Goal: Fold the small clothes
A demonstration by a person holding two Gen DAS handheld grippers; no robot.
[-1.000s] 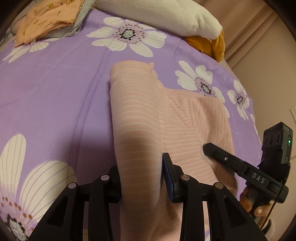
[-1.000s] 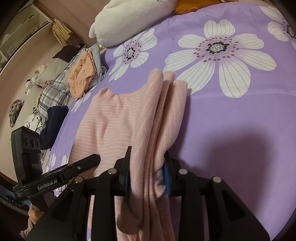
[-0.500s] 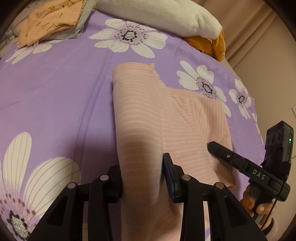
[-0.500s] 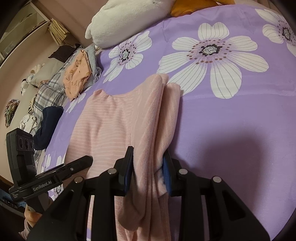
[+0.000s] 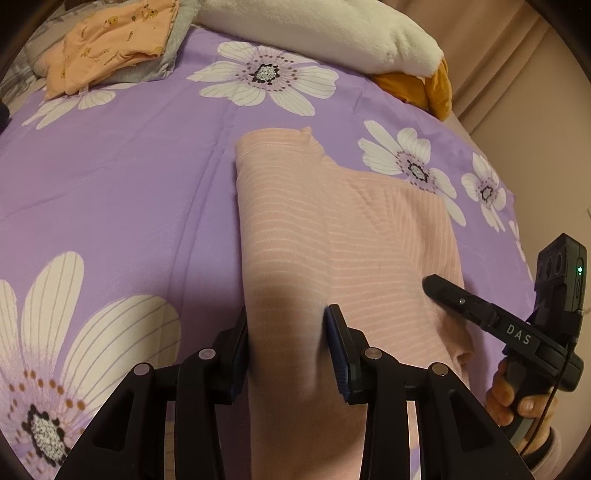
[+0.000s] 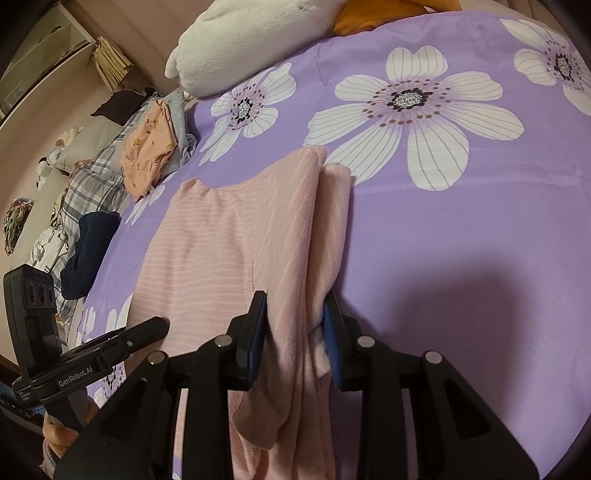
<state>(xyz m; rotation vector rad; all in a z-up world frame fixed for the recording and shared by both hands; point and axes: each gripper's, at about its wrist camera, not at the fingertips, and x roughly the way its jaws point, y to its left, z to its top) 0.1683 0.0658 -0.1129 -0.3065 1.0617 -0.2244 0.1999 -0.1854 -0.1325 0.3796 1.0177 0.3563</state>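
Lettering "DAS" on right claw (image 5: 436,291); "GenRobot.AI", left claw (image 6: 155,325)

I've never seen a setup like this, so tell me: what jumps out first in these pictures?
A pink striped top lies mid-bed on a purple sheet with big white flowers, each side edge pinched by a black handheld gripper: the left gripper and the right gripper. Toward the head of the bed sit a white pillow and an orange garment.
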